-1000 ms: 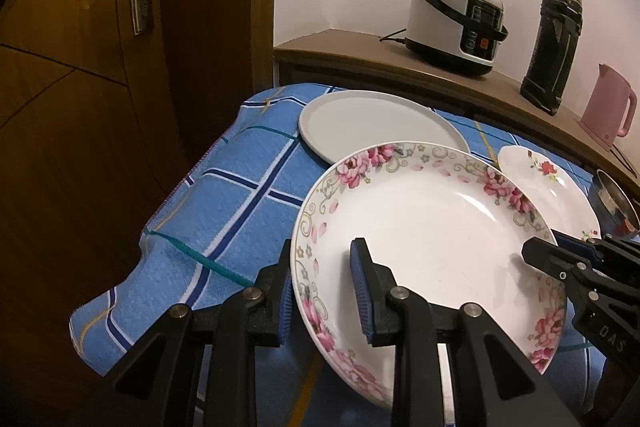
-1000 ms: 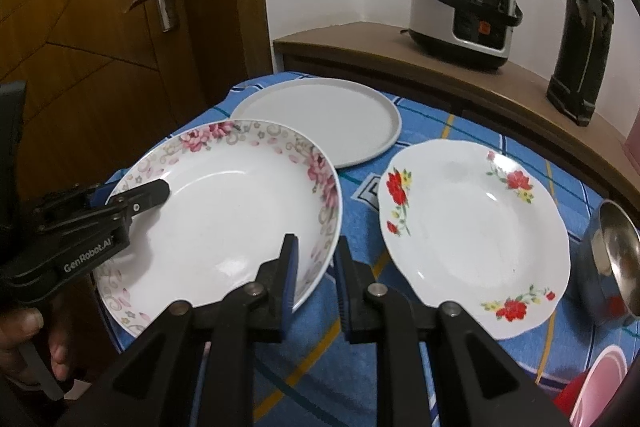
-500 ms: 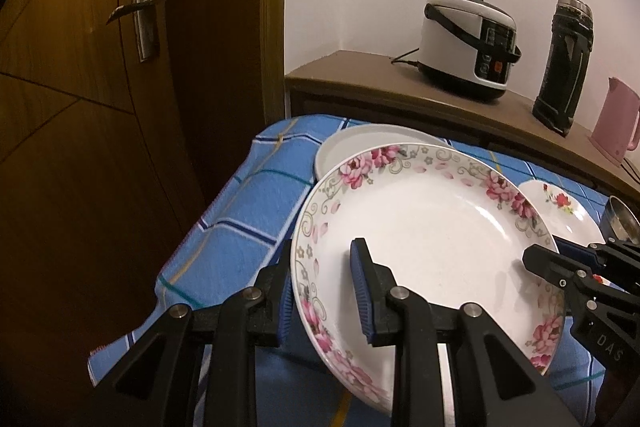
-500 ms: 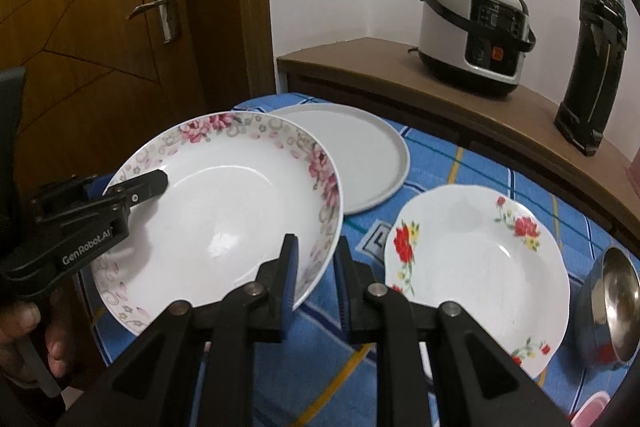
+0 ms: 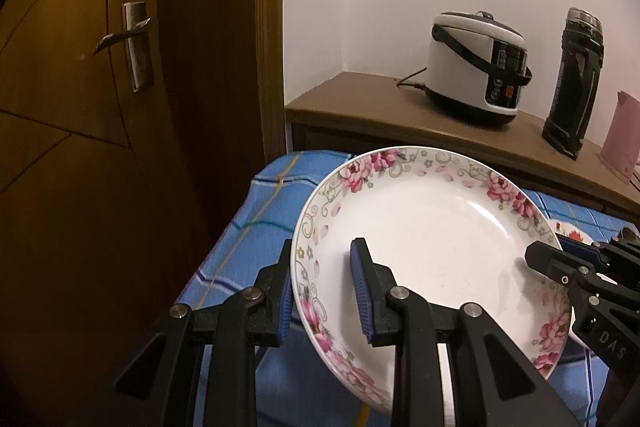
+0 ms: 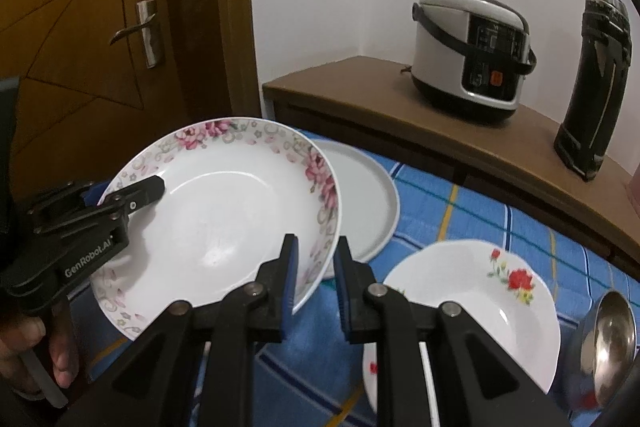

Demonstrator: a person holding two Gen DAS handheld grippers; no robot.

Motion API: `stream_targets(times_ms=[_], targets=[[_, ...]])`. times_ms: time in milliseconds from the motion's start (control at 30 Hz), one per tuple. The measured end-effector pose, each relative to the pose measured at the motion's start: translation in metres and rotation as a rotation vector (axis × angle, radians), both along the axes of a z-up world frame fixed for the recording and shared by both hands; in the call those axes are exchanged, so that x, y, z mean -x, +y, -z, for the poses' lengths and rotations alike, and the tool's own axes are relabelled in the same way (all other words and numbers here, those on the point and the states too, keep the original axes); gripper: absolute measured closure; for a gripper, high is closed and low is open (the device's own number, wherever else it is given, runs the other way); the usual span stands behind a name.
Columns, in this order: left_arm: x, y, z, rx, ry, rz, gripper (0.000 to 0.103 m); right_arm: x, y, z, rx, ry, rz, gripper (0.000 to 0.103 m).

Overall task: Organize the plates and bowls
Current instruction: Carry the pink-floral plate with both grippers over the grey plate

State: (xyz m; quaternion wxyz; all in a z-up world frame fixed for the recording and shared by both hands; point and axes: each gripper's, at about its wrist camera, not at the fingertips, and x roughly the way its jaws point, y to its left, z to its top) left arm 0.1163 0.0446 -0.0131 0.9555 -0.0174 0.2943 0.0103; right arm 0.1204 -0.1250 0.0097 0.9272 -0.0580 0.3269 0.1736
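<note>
Now I've got both grippers, left gripper (image 5: pixel 322 291) and right gripper (image 6: pixel 316 277), pinching opposite rims of the pink-flowered plate (image 6: pixel 224 211), held tilted above the grey plate (image 6: pixel 368 203).

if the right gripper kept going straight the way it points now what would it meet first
Probably the grey plate on the blue cloth, just beyond the pink-flowered plate clamped in the right gripper; depth is hard to judge.

Glossy ceramic floral plate (image 6: pixel 224 223); woven blue tablecloth (image 6: pixel 460 215); shiny steel bowl (image 6: pixel 608 343).
</note>
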Motion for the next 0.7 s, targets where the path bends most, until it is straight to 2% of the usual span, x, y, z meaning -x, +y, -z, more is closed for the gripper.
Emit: stream_targets(times_ms=[700], targets=[[-0.061, -0.016, -0.007, -0.042, -0.041, 0.025, 0.074, -0.049, -0.013, 0.004, -0.052, -0.04, 0.091, 0.085]])
